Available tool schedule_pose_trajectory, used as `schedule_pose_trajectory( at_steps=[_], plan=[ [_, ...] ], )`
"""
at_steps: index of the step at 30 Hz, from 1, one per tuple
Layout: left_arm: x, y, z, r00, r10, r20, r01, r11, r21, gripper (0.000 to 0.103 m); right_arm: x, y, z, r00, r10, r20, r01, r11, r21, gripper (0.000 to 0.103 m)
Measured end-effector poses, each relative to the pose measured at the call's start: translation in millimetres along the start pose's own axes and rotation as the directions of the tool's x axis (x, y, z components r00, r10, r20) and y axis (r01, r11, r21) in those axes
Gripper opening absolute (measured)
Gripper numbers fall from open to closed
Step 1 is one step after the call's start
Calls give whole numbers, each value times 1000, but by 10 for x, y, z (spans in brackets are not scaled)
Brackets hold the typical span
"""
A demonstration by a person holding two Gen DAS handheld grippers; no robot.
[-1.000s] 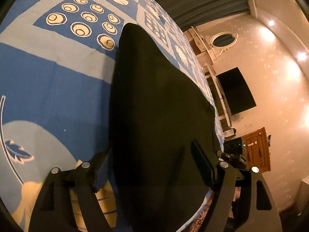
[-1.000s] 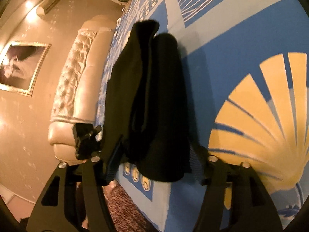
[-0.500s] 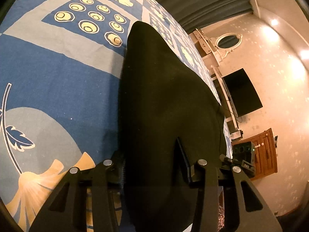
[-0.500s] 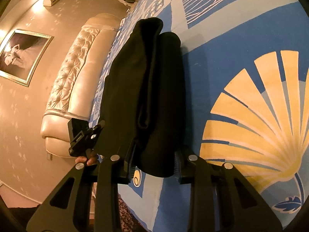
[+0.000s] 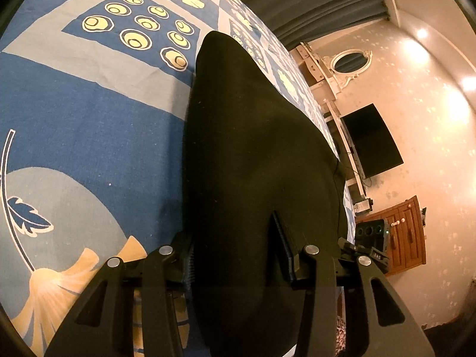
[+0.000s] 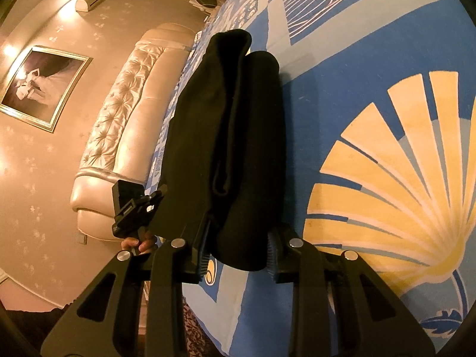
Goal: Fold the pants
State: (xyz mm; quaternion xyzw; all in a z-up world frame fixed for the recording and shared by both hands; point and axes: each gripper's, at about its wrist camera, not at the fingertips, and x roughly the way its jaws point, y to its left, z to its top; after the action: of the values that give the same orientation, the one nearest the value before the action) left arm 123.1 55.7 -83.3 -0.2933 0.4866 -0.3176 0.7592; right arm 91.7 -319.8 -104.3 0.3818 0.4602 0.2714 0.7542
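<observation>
The black pants [image 5: 253, 154] lie folded lengthwise on a blue patterned bedspread [image 5: 89, 125]. My left gripper [image 5: 238, 255] is shut on the near end of the pants, with the cloth bunched between its jaws. In the right wrist view the pants [image 6: 232, 125] show as a thick folded bundle with two layers. My right gripper [image 6: 238, 253] is shut on the bundle's near end at the bed's edge. The left gripper also shows in the right wrist view [image 6: 134, 208], held by a hand at the left side of the pants.
The bedspread [image 6: 386, 148] has yellow fan and ring patterns. A cream tufted headboard [image 6: 125, 113] stands left in the right wrist view. A television [image 5: 372, 139], a wooden cabinet [image 5: 401, 232] and grey curtains [image 5: 312, 0] are beyond the bed.
Both grippers went from open around the pants' end to shut on the cloth. Both views have shifted slightly.
</observation>
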Motion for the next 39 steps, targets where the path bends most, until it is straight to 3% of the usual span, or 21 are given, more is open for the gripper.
schedule_pose_trajectory(
  at_steps=[11,16,22,29,32,35,39],
  plan=[
    [-3,22,12,1000,-18,-2,18,1000,-14,48,-51,-95,-6,1000,28,5,-28,1000,7,30],
    [-12,-10,3,999,-30,18,30,999,-28,55,-149,-48,-23,999,-36,16,36,999,-10,40],
    [-17,-115,-65,999,-25,36,24,1000,18,69,-271,35,-107,988,-149,29,149,989,-22,51],
    [-55,-114,-65,999,-3,52,2,1000,10,71,-343,129,-221,966,-256,50,257,966,-28,59],
    [-132,-167,-161,996,57,66,-59,998,28,74,-340,174,-268,950,-305,67,308,951,-31,61],
    [-217,-287,-303,981,172,85,-178,982,69,75,-325,248,-364,922,-376,86,382,923,-57,62],
    [-366,-474,-565,935,314,163,-333,937,105,80,-255,404,-468,878,-464,116,476,872,-111,71]
  ],
)
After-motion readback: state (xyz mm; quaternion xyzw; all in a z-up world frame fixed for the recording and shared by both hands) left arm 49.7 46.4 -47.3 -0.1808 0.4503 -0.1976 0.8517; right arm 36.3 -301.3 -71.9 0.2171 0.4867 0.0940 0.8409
